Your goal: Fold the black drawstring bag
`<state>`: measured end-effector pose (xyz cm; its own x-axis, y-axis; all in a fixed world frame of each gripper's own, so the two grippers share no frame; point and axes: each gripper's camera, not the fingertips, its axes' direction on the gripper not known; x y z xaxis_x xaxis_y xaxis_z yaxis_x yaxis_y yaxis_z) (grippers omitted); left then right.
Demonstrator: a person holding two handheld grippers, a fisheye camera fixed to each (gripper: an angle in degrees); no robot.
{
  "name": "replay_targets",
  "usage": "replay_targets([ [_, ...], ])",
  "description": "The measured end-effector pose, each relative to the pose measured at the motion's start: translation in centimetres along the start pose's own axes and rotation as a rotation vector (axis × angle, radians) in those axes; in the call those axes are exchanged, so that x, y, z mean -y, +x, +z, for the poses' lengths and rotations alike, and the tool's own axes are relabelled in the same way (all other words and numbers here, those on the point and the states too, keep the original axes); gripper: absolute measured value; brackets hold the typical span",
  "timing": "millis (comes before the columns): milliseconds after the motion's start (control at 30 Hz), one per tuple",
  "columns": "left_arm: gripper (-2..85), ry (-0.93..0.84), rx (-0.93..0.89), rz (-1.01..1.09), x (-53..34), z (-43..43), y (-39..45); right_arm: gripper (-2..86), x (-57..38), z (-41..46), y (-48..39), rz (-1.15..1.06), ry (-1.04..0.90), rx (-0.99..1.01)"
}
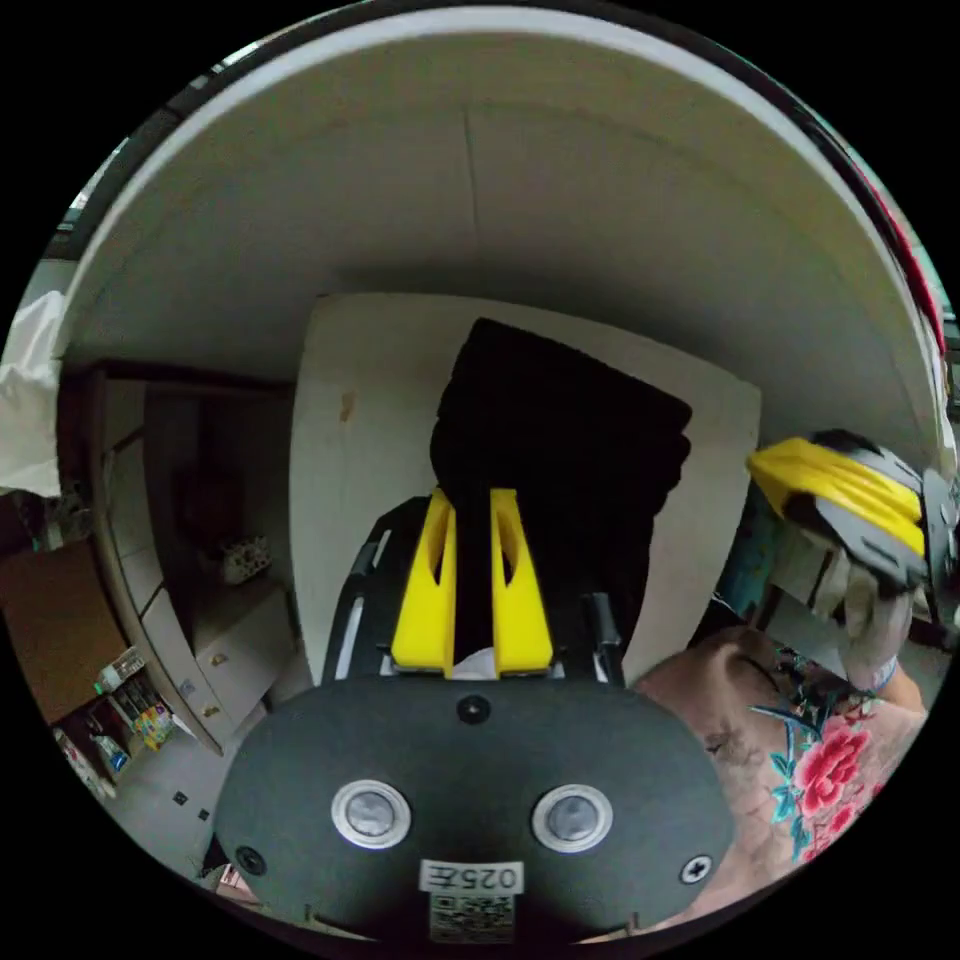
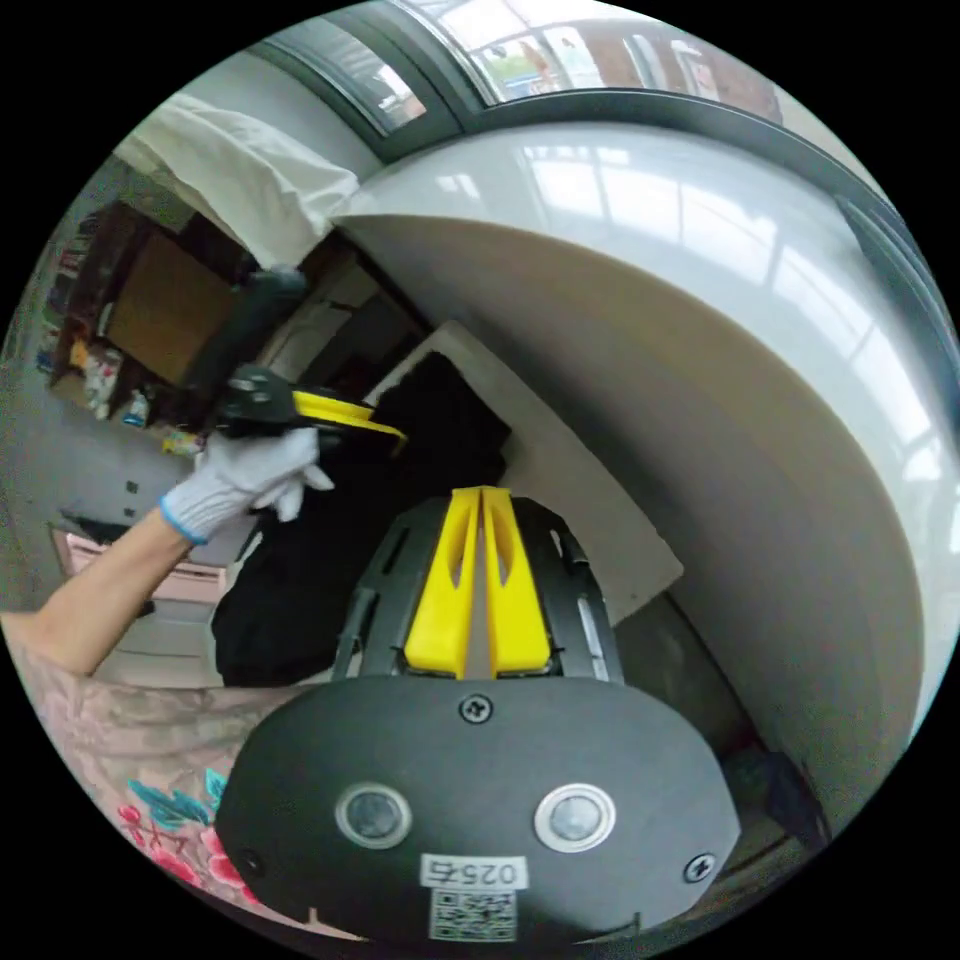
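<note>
In the left gripper view, a dim cupboard [image 1: 190, 520] fills the left edge of the frame. At centre, the left gripper [image 1: 472, 495] has its yellow jaws drawn close on a fold of the black drawstring bag [image 1: 570, 440], with dark cloth filling the narrow gap between them; the bag hangs in front of a pale panel [image 1: 370, 420] under the curved underside of the white bench [image 1: 480, 170]. At the right edge the right gripper [image 1: 850, 480] shows, held by a gloved hand [image 1: 875, 610] above floral clothing [image 1: 830, 770].

In the right gripper view, the gloved hand [image 2: 245, 480] at centre left holds the left gripper [image 2: 385, 430] against the black drawstring bag [image 2: 320, 560], which hangs below it. At centre, the right gripper [image 2: 480, 495] has its jaws pressed together, holding nothing. The glossy bench [image 2: 700, 300] curves across the right.
</note>
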<state>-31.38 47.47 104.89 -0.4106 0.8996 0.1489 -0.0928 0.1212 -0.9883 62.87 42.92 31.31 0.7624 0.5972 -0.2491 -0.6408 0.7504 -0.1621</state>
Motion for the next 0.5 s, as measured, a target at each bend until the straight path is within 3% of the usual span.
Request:
replay_targets([
  [67, 2.5, -0.005, 0.022, -0.005, 0.2, 0.7, 0.3, -0.8, -0.4, -0.4, -1.8, -0.039, 0.008, 0.023],
  [133, 3.2, 0.0, 0.033, -0.015, -0.4, 0.5, 0.3, -0.9, -0.3, -0.2, -4.1, -0.077, 0.014, -0.076],
  [233, 4.8, 0.097, 0.035, -0.062, -3.5, -0.9, -0.2, -0.9, 0.9, 1.2, -8.1, -0.189, 0.023, -0.107],
  [333, 4.0, 0.232, -0.005, -0.26, -9.8, -3.6, -1.7, -0.9, 2.5, 6.5, -11.6, -0.359, -0.203, -0.314],
  [400, 0.2, 0.348, 0.03, -0.452, -17.5, -5.4, -1.8, -0.9, 2.0, 7.2, -13.4, -0.469, -0.141, -0.372],
  [500, -0.2, 0.37, 0.076, -0.625, -27.8, -5.4, -1.1, -0.9, 1.6, 7.3, -16.3, -0.547, -0.171, -0.484],
])
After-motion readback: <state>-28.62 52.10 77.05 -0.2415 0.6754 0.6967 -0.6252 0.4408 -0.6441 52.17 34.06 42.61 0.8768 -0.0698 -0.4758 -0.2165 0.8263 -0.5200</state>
